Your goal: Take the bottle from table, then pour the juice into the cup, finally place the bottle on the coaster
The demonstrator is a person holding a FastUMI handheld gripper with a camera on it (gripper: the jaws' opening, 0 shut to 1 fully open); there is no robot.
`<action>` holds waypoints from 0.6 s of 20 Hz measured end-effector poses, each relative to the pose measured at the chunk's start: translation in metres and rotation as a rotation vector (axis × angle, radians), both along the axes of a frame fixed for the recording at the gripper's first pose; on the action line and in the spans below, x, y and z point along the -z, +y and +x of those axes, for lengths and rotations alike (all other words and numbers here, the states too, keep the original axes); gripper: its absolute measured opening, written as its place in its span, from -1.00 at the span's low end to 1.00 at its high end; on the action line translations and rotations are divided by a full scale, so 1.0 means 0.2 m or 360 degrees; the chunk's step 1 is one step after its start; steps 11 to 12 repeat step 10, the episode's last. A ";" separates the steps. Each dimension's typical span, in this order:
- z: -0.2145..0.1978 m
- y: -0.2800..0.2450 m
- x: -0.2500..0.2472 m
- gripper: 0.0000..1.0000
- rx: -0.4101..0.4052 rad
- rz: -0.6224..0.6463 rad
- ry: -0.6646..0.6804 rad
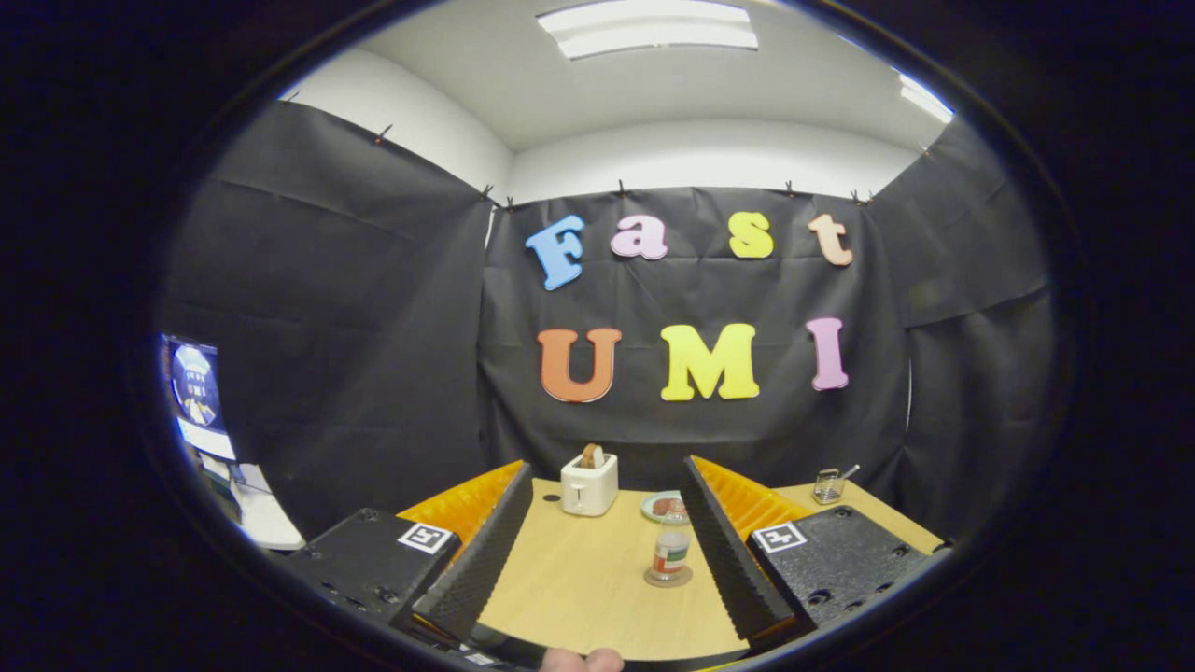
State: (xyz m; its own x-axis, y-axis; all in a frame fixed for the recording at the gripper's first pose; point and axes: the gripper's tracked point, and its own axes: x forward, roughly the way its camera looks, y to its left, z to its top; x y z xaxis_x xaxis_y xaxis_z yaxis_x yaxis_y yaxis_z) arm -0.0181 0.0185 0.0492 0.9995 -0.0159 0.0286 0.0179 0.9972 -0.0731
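The gripper (pixel 597 569) is spread wide, its two fingers (pixel 481 551) splayed well apart over the table (pixel 579 588) with nothing held between them; a bit of the person's hand (pixel 583 660) shows right at the base of the tool.

Between the fingers, but closer to the right-hand one, stands the bottle (pixel 670 551). It is upright, so its long axis runs straight up from the wood, and it sits on a small round coaster (pixel 668 578), which is where the task finally wants it. Whether the juice has gone out of it I can't tell from here, so this could be the bottle parked after pouring or simply standing there before anyone lifts it. To close on it, the tool would have to go forward and a touch to the right, taking the body from the sides.

The cup I can't pick out for sure; a small glass container with a spoon (pixel 829 485) stands beyond the right finger, towards the far edge.

Further back are a white toaster (pixel 589 483) with a slice in it and a small plate (pixel 665 507).

The bottle's label has a red band, too small to read. Each finger block carries a square black-and-white marker (pixel 426 538)
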 end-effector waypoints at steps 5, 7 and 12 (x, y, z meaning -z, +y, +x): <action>0.00 -0.03 0.02 1.00 0.0036 0.0002 0.0001; 0.00 -0.05 0.02 1.00 0.0064 0.0004 -0.0007; 0.00 -0.03 0.03 1.00 0.0074 -0.0008 -0.0004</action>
